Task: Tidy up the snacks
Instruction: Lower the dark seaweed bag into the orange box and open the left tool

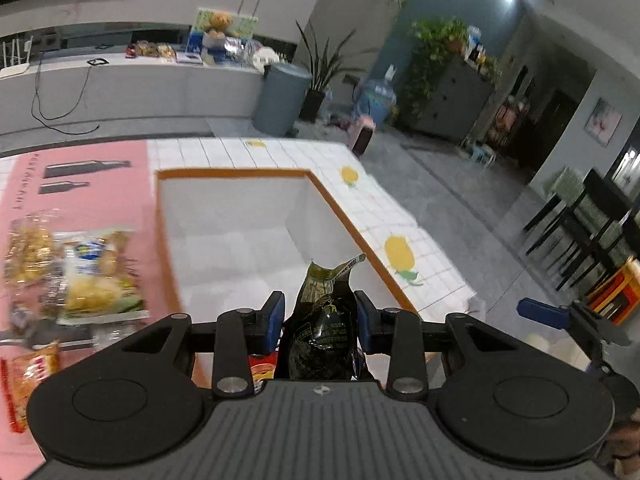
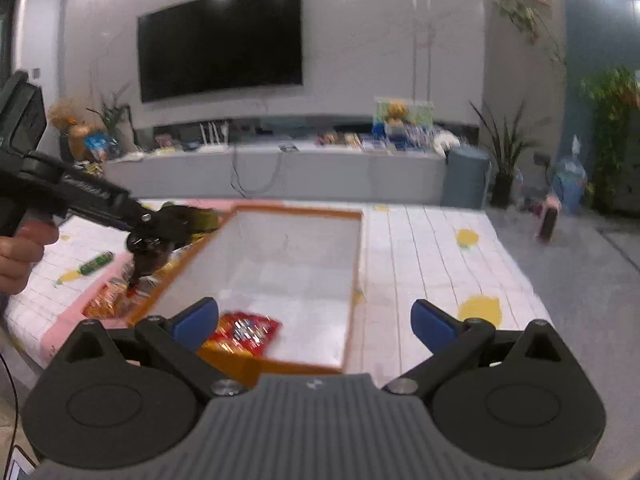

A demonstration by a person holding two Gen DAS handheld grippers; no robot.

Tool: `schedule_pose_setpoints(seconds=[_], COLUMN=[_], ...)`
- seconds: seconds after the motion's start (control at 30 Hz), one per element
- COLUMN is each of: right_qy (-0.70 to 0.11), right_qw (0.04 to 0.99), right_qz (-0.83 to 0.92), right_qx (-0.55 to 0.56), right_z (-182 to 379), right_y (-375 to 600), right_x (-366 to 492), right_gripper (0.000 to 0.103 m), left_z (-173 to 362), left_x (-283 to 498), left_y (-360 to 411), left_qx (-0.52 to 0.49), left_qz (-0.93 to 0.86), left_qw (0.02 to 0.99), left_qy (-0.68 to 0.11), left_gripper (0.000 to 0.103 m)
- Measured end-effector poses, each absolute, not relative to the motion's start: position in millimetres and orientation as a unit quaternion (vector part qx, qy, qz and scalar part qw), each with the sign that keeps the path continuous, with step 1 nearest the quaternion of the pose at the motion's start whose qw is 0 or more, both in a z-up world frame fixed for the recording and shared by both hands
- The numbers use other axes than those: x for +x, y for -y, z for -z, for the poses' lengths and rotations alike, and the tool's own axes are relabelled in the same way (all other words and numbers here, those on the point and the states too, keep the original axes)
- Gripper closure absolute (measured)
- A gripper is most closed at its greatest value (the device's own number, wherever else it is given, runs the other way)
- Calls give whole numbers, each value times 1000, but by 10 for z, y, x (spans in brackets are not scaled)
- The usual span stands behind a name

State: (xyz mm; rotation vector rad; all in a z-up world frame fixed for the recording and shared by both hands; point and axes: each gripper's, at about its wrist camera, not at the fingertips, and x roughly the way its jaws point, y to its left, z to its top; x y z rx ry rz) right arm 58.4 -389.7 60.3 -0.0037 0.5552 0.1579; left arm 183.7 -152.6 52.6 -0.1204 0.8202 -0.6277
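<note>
My left gripper (image 1: 320, 312) is shut on a dark green-black snack packet (image 1: 324, 320) and holds it over the near edge of a white box with an orange rim (image 1: 340, 220). In the right wrist view the left gripper (image 2: 156, 232) hangs at the box's left rim (image 2: 188, 256). My right gripper (image 2: 314, 320) is open and empty above the box's near side. A red snack packet (image 2: 244, 332) lies in the box's near left corner; it also shows in the left wrist view (image 1: 262, 368).
Several snack bags (image 1: 80, 272) lie on a pink mat (image 1: 100, 184) left of the box. An orange packet (image 2: 104, 304) and a small green packet (image 2: 96, 262) lie on the tiled tablecloth (image 2: 420, 256). The table edge drops off at the right.
</note>
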Motion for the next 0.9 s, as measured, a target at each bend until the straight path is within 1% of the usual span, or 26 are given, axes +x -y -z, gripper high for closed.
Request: schedule_pose_setpoints(seconds=[0.1, 0.27, 0.4, 0.5, 0.6, 0.63, 0.67, 0.73, 0.8, 0.83, 0.9], right_qy=[-279, -287, -283, -277, -275, -275, -276, -276, -274, -276, -281], right_qw=[957, 956, 957, 959, 959, 959, 959, 959, 959, 959, 957], right_qz=[-74, -64, -62, -57, -54, -54, -54, -52, -50, -48, -42], right_qx=[-13, 13, 33, 38, 43, 43, 43, 44, 50, 53, 56], right_z=[-507, -400, -391, -407, -419, -417, -420, -405, -395, -377, -352], right_y=[3978, 4114, 4196, 4200, 4186, 4185, 4179, 4180, 4188, 4189, 4176], right_x=[614, 633, 590, 572, 575, 571, 568, 562, 542, 544, 554], right_gripper=[3, 3, 3, 3, 3, 3, 3, 3, 3, 3, 3], left_z=[-304, 39, 169, 163, 129, 128, 124, 120, 88, 55, -21], left_x=[1946, 2164, 2212, 2146, 2128, 2119, 2108, 2073, 2035, 2013, 1982], left_y=[1793, 1979, 2074, 2116, 2143, 2139, 2141, 2151, 2121, 2092, 2041], left_qx=[-39, -52, -55, -51, -44, -43, -42, -39, -42, -45, -49], left_qz=[289, 277, 273, 274, 273, 270, 267, 254, 253, 255, 253], left_qw=[865, 847, 839, 836, 835, 835, 836, 843, 846, 848, 854], left_qy=[-408, -451, -468, -473, -476, -477, -477, -473, -467, -462, -452], left_gripper=[62, 62, 62, 62, 54, 50, 47, 37, 32, 26, 19])
